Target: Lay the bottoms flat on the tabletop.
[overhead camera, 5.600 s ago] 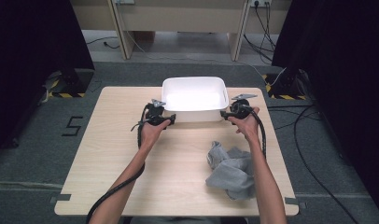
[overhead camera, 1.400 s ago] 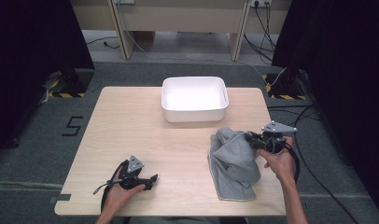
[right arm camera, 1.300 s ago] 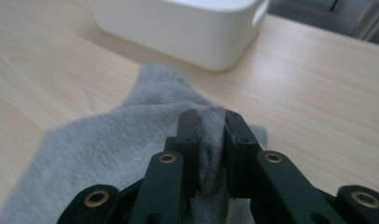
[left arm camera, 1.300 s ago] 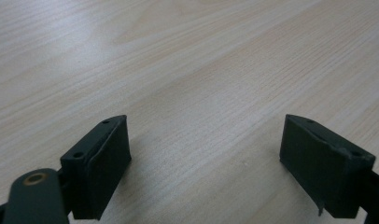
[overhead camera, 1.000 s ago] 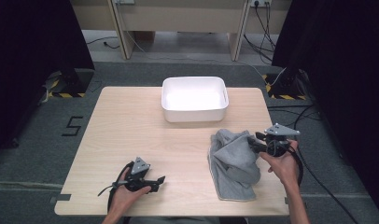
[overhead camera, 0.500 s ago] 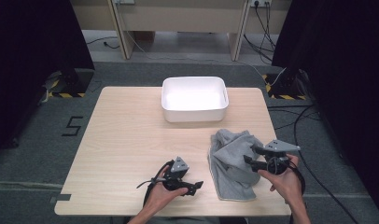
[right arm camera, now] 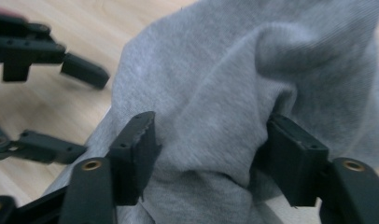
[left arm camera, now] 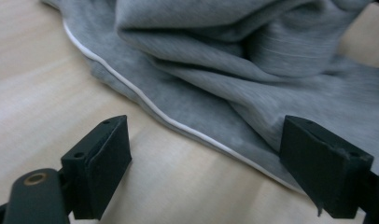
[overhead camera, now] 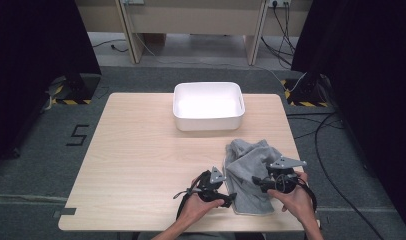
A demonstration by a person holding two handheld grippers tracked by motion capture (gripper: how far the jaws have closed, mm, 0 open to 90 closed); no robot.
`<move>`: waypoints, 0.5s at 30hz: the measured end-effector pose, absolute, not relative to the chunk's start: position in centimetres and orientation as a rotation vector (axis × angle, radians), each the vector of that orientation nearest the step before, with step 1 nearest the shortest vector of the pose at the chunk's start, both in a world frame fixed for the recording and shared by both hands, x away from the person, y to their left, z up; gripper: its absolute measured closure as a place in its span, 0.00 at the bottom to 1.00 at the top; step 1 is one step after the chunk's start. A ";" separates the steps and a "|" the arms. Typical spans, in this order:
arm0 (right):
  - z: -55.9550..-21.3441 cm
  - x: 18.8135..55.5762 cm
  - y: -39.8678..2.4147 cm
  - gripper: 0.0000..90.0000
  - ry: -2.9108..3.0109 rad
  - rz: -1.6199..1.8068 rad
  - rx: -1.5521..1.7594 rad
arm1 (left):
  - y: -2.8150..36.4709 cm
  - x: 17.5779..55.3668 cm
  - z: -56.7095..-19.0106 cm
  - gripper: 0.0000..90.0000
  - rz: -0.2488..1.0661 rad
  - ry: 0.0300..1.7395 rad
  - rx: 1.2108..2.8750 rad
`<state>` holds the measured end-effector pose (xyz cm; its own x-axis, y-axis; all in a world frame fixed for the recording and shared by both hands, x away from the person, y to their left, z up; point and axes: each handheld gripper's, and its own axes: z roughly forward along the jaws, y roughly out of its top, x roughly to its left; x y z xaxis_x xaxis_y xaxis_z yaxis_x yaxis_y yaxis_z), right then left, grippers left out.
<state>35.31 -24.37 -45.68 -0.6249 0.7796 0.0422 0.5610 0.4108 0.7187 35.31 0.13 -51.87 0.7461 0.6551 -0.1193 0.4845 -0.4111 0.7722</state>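
A crumpled grey cloth [overhead camera: 248,160] with a thin white edge lies near the table's front right. My left gripper [overhead camera: 230,192] is at its left edge with jaws wide open, low over the wood; the white hem [left arm camera: 178,123] runs between them. In the left gripper view the gripper [left arm camera: 211,172] holds nothing. My right gripper [overhead camera: 258,184] rests on the cloth's right part. Its jaws have just been opening, and a loose bulge of cloth [right arm camera: 215,70] sits between them in the right gripper view [right arm camera: 211,140]. That view also has the left gripper [right arm camera: 92,114] at its left.
A white rectangular tub [overhead camera: 208,122] stands at the far middle of the light wooden table [overhead camera: 141,150]. Cables [overhead camera: 336,130] trail on the floor to the right. Dark curtains flank both sides.
My left gripper has slid right along the front of the table to the cloth's left edge. The right gripper has sunk towards the front, and the cloth has settled flatter.
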 end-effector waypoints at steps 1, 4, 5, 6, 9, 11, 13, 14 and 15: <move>-46.2 35.4 -24.3 0.50 2.391 1.028 1.175 | -0.2 35.5 -51.9 0.17 0.299 0.838 2.121; -46.7 35.6 -24.4 0.55 2.419 1.022 1.157 | -0.3 35.5 -51.9 0.16 0.328 0.822 2.148; -47.0 35.7 -24.6 0.66 2.432 1.032 1.162 | -0.3 35.4 -51.9 0.16 0.330 0.822 2.150; -47.0 35.7 -24.6 0.66 2.432 1.032 1.162 | -0.3 35.4 -51.9 0.16 0.334 0.825 2.150; -46.8 35.7 -25.1 0.81 2.432 1.023 1.123 | 0.1 35.2 -51.9 0.17 0.340 0.824 2.150; -46.5 35.7 -25.5 0.88 2.430 1.015 1.099 | 0.5 35.3 -51.9 0.17 0.342 0.827 2.151; -45.9 35.6 -26.2 0.90 2.407 1.011 1.097 | 1.1 35.3 -51.8 0.17 0.348 0.827 2.163; -45.6 35.7 -26.6 0.91 2.392 1.004 1.099 | 1.6 35.4 -51.8 0.17 0.354 0.827 2.170; -45.2 35.6 -27.1 0.91 2.373 0.992 1.103 | 2.2 35.4 -51.7 0.17 0.368 0.828 2.175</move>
<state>35.65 -27.14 -45.25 -0.6401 0.7682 -0.0138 0.5298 0.4543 0.7162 35.43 2.16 -51.71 0.7474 0.6643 -0.0021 0.4434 -0.4964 0.7463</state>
